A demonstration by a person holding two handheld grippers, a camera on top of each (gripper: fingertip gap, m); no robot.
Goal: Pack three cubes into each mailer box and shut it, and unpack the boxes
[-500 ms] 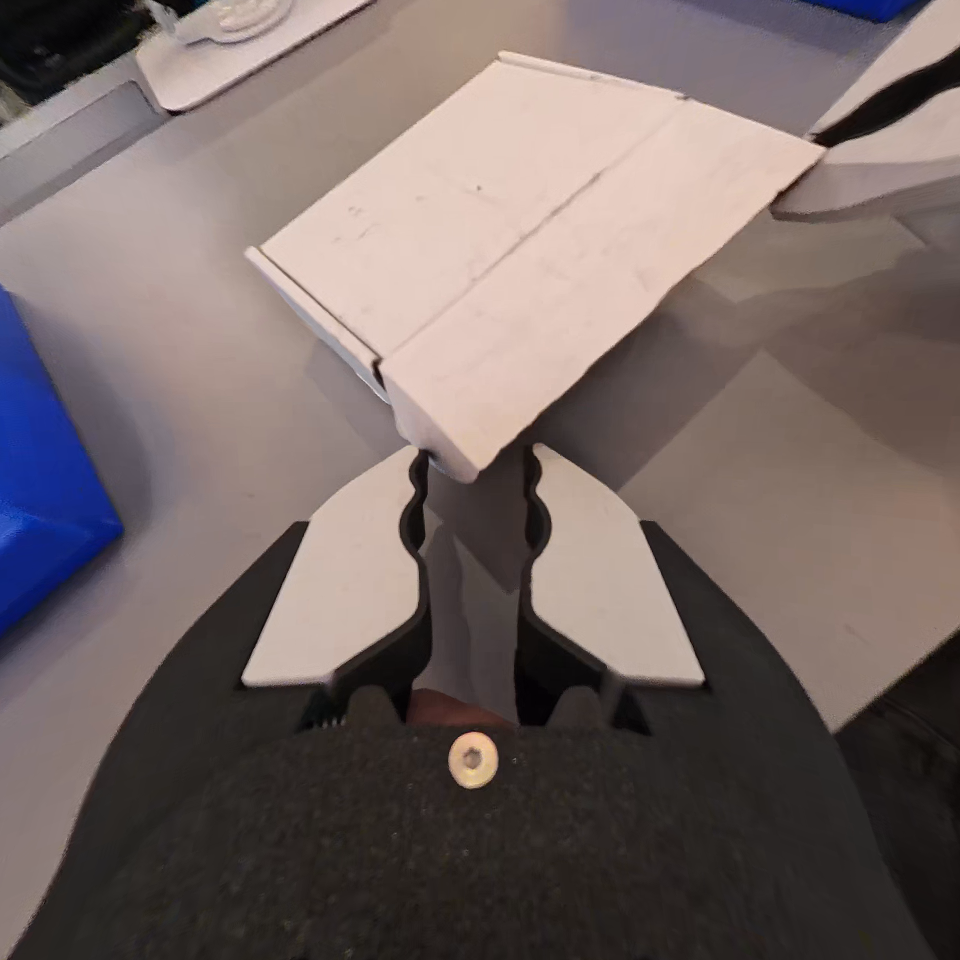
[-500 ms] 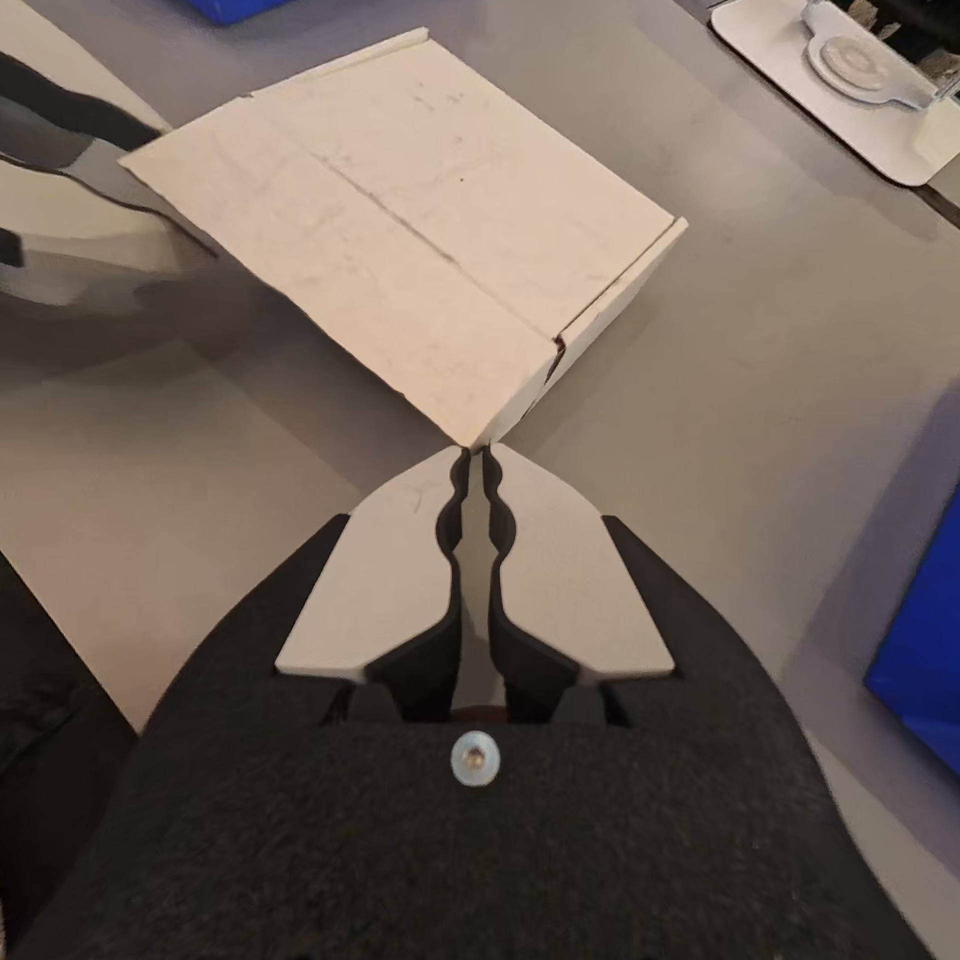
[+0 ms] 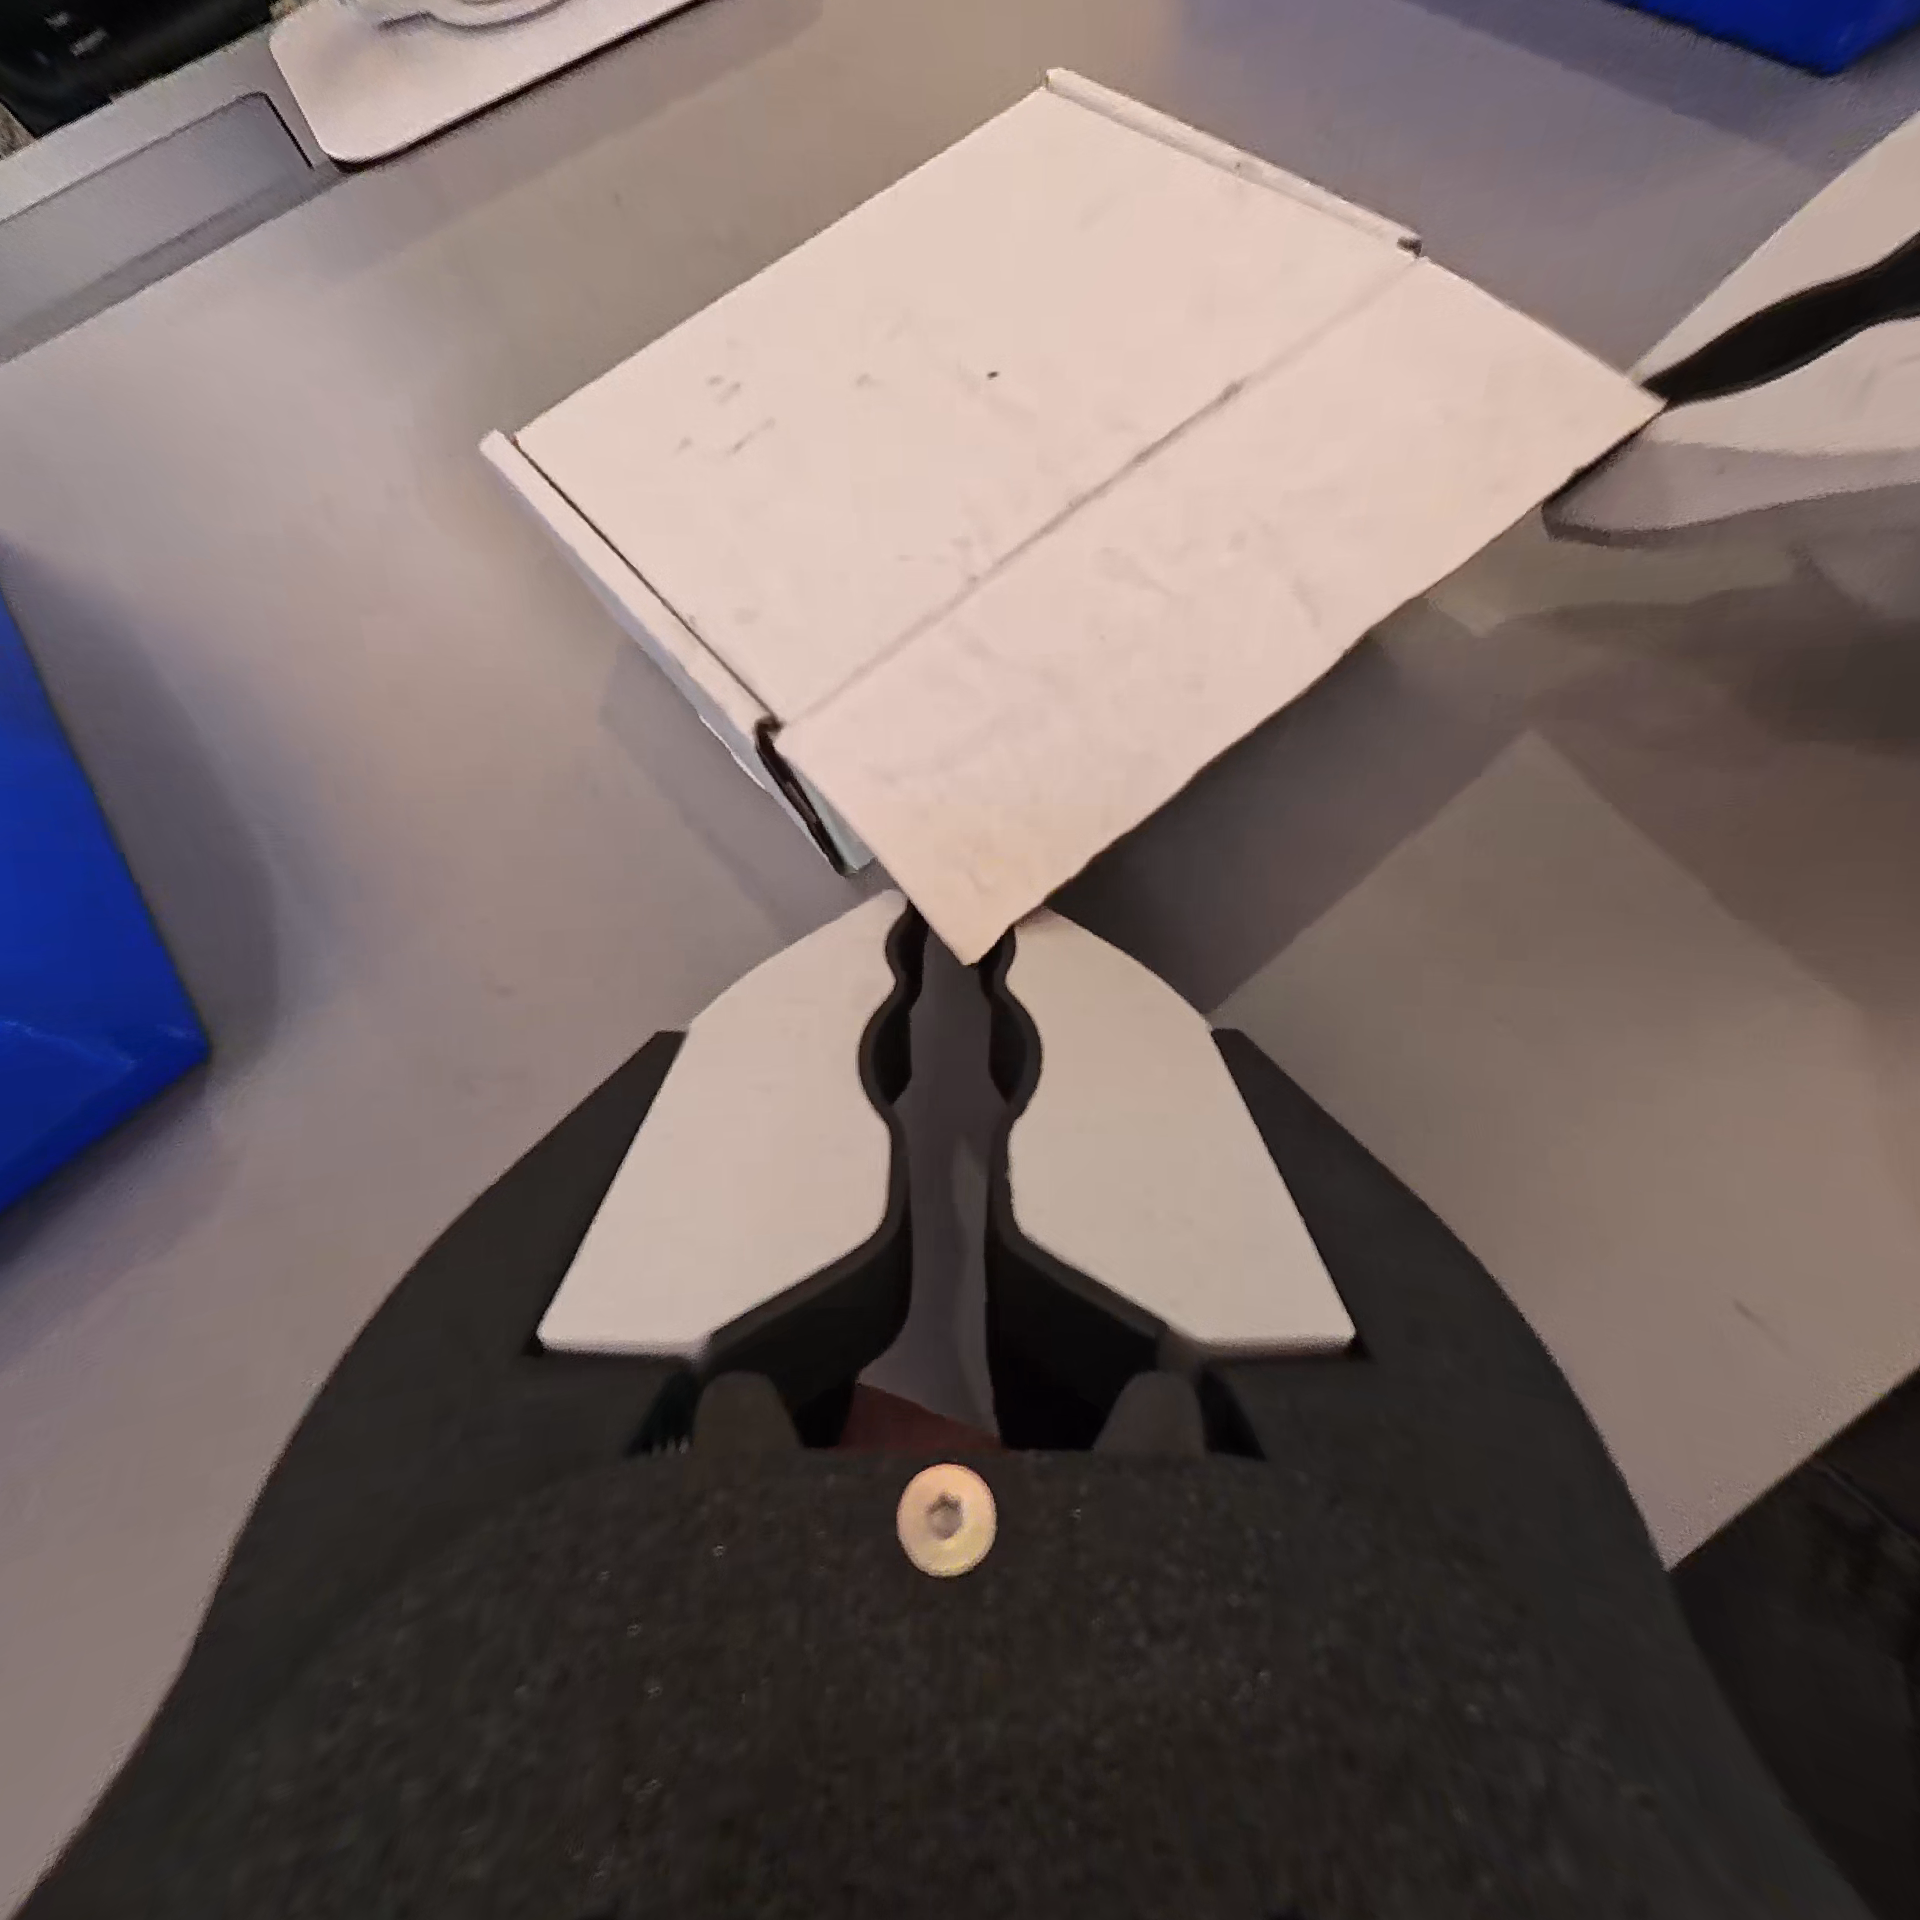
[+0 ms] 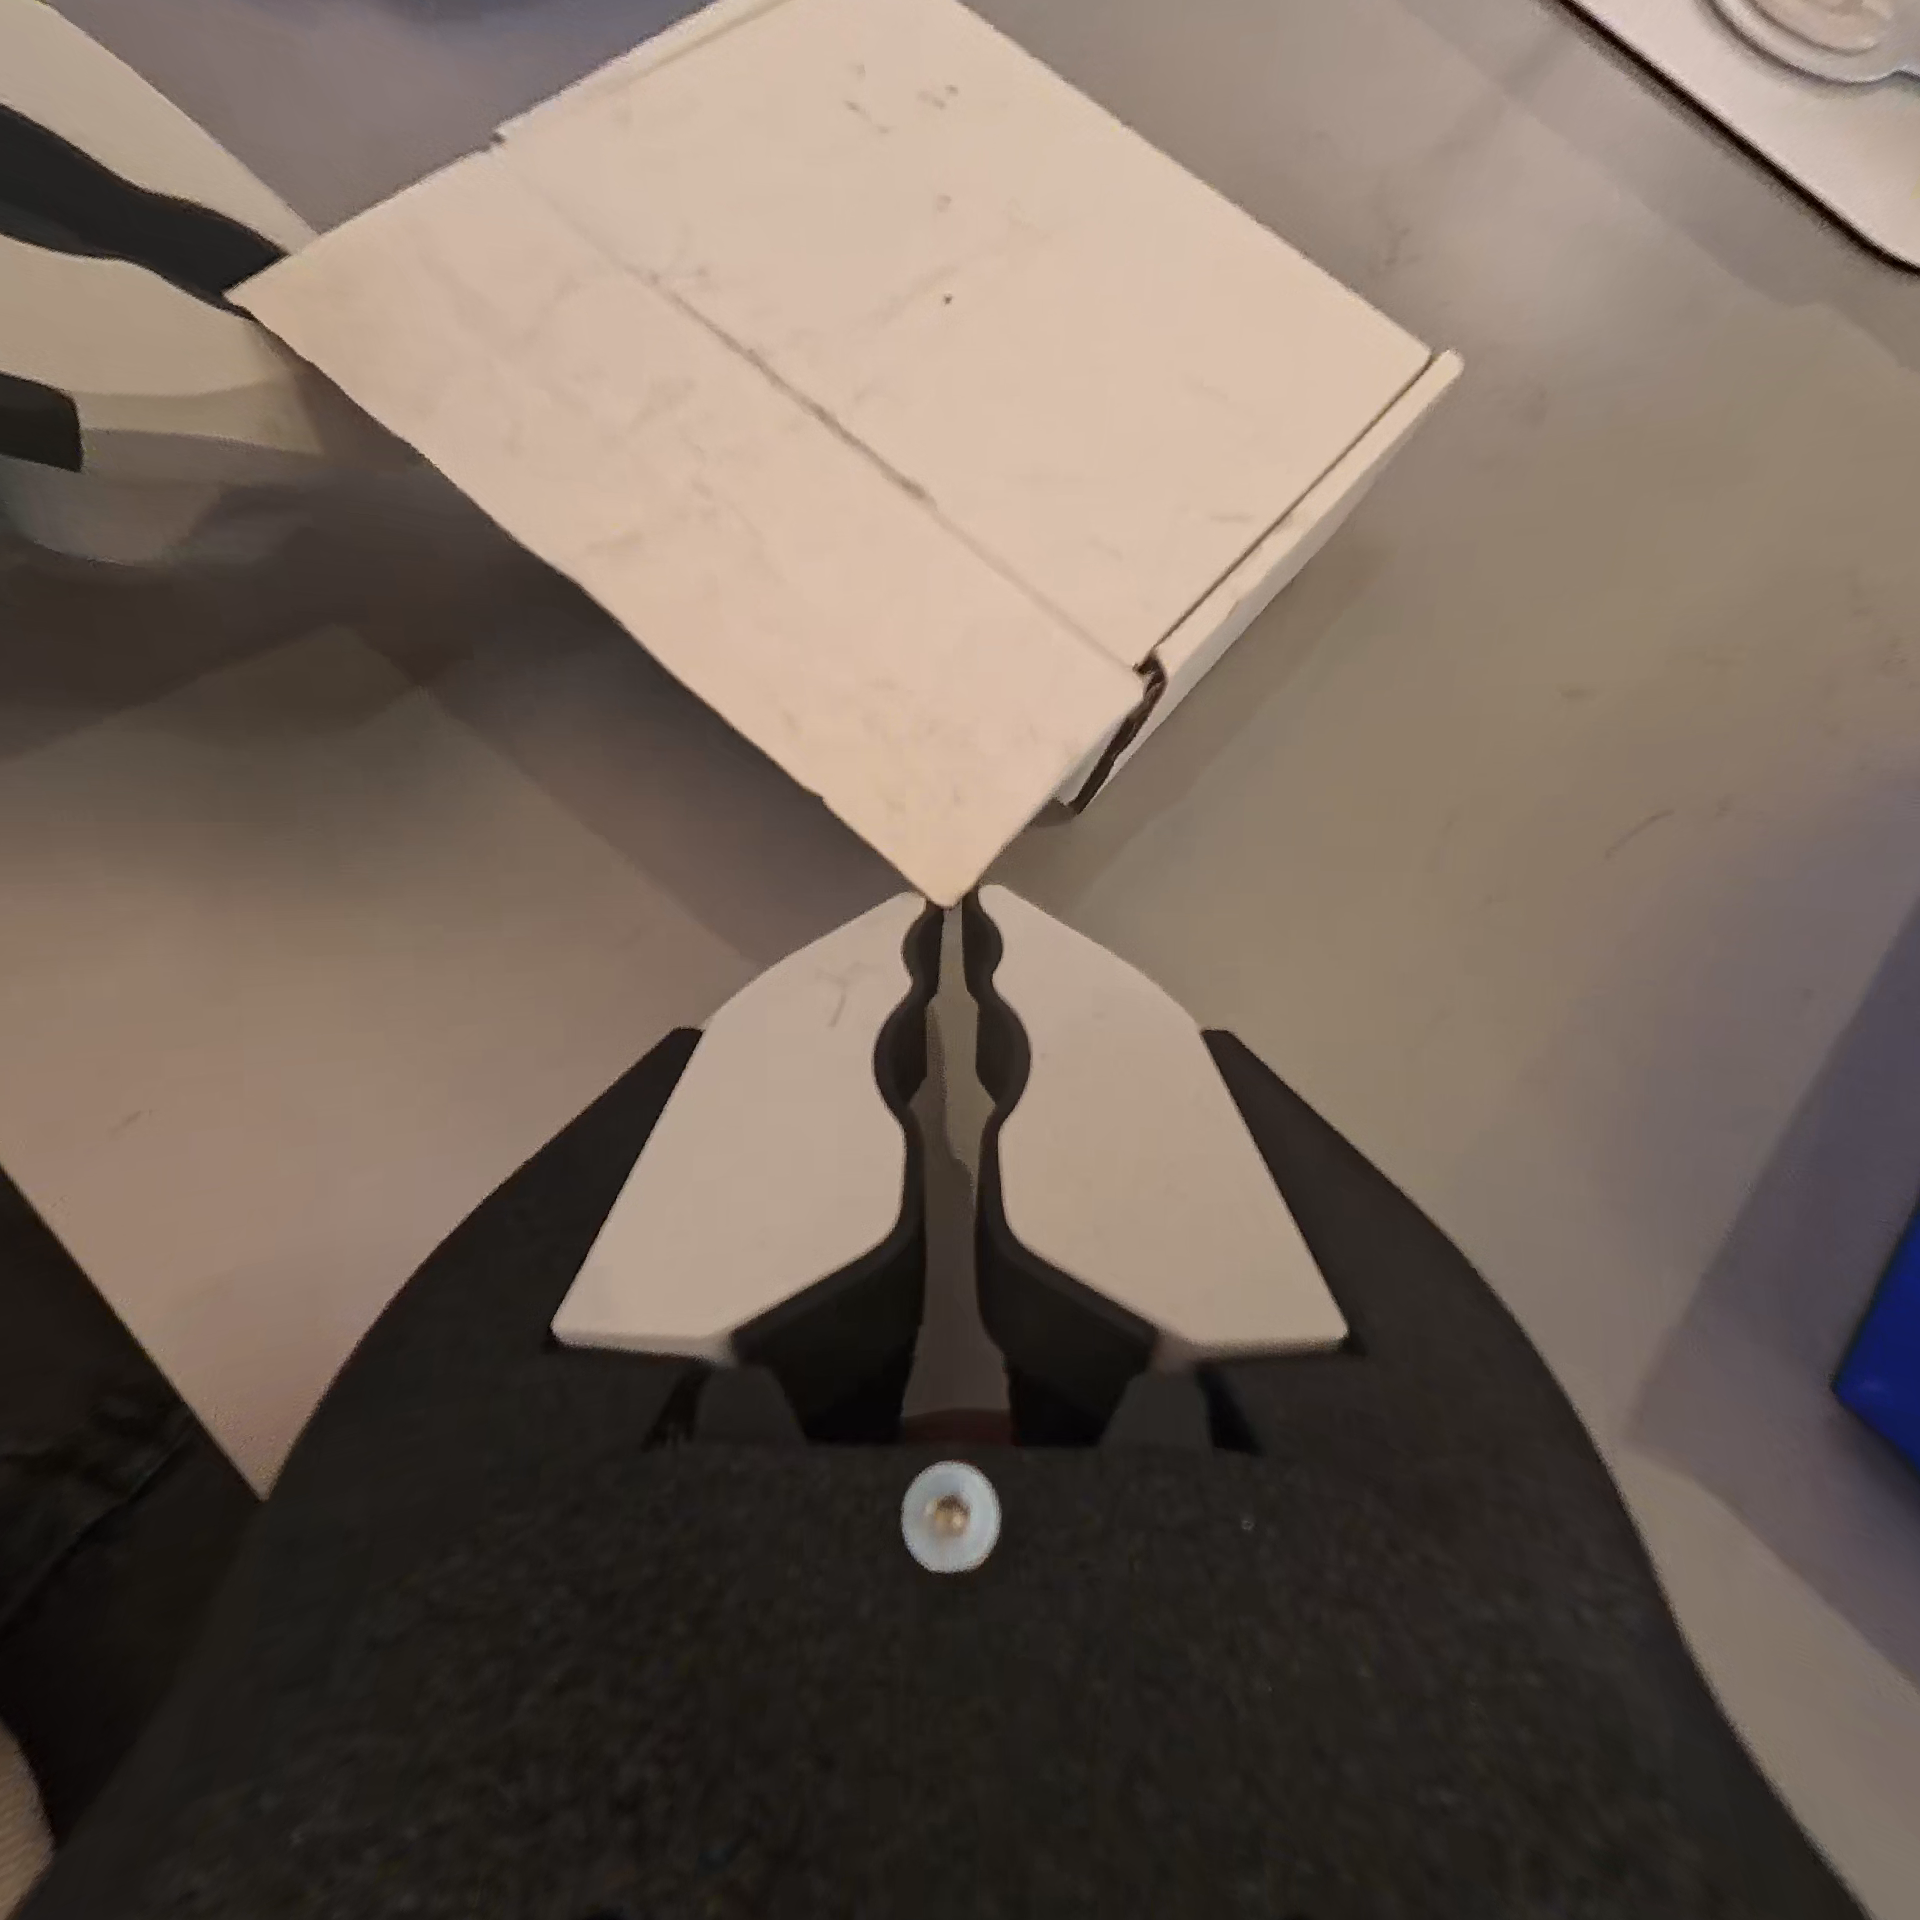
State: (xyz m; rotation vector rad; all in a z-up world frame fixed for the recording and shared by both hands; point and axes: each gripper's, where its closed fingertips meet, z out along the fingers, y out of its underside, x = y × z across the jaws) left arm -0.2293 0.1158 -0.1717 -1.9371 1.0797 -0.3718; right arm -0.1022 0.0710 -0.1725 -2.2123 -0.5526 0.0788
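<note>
A white mailer box (image 3: 935,416) lies shut on the grey table, with its front flap (image 3: 1195,644) sticking out flat and raised off the table. My left gripper (image 3: 958,935) is shut on the flap's near corner. My right gripper (image 4: 948,912) is shut on the flap's (image 4: 675,520) opposite corner, whose tip sits between the fingertips. Each gripper shows at the far corner in the other's view: the right gripper (image 3: 1766,343) and the left gripper (image 4: 135,364). The box also shows in the right wrist view (image 4: 1039,312). No cubes are in view.
A blue bin (image 3: 62,935) stands left of the box, and blue bins also show at the far right (image 3: 1808,21) and in the right wrist view (image 4: 1881,1351). A white base plate (image 3: 436,94) lies at the back. The table's front edge (image 3: 1558,1455) runs close behind the grippers. There is about 15 cm between the tips of the two grippers.
My left gripper's jaws have narrowed onto the flap corner. The box looks larger and nearer in both views. The right gripper's jaws stay as they were.
</note>
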